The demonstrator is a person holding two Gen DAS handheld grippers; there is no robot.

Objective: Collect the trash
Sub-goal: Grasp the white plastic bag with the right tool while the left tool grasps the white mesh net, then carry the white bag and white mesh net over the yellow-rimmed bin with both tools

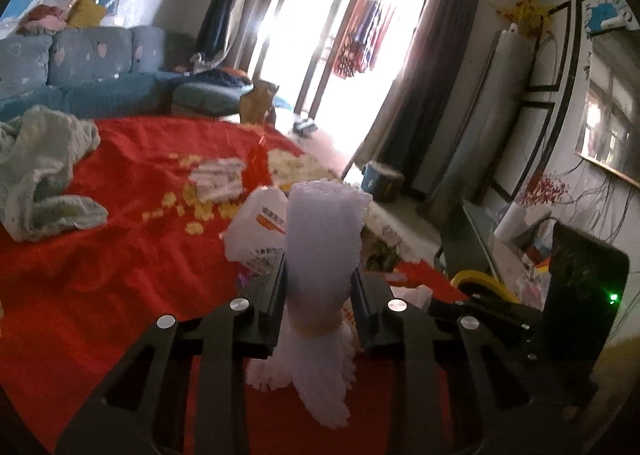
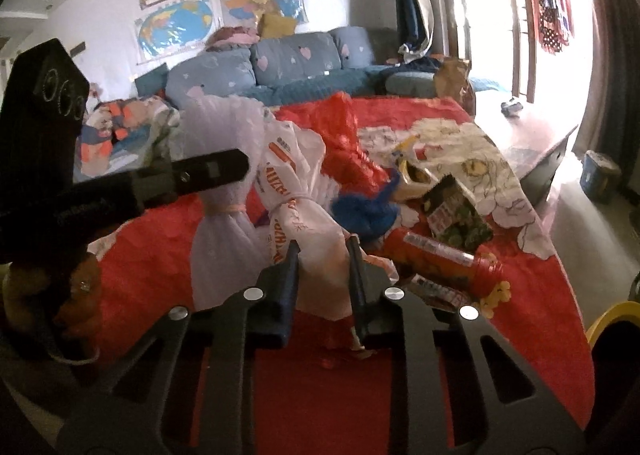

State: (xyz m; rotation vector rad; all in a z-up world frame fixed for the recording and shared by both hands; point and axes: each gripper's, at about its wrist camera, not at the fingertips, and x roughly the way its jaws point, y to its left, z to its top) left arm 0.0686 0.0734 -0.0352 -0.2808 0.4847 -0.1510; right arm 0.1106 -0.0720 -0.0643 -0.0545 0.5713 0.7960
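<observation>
left gripper (image 1: 320, 287) clamped on foam-net bundle (image 1: 326, 239), upright on red cloth (image 1: 120, 255) | right gripper (image 2: 322, 267) pinching printed plastic bag (image 2: 304, 215) just right of that bundle, long axis leaning away | red bottle (image 2: 444, 259) further right, nearer right gripper

Home living room: sofa (image 2: 296, 55), curtains (image 1: 432, 67)

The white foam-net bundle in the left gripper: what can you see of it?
The foam-net bundle is pale white, soft mesh, cinched by a rubber band, flaring above and below. It stands upright over the red cloth, pinched between the left gripper fingers, leaning against the printed plastic bag.
</observation>
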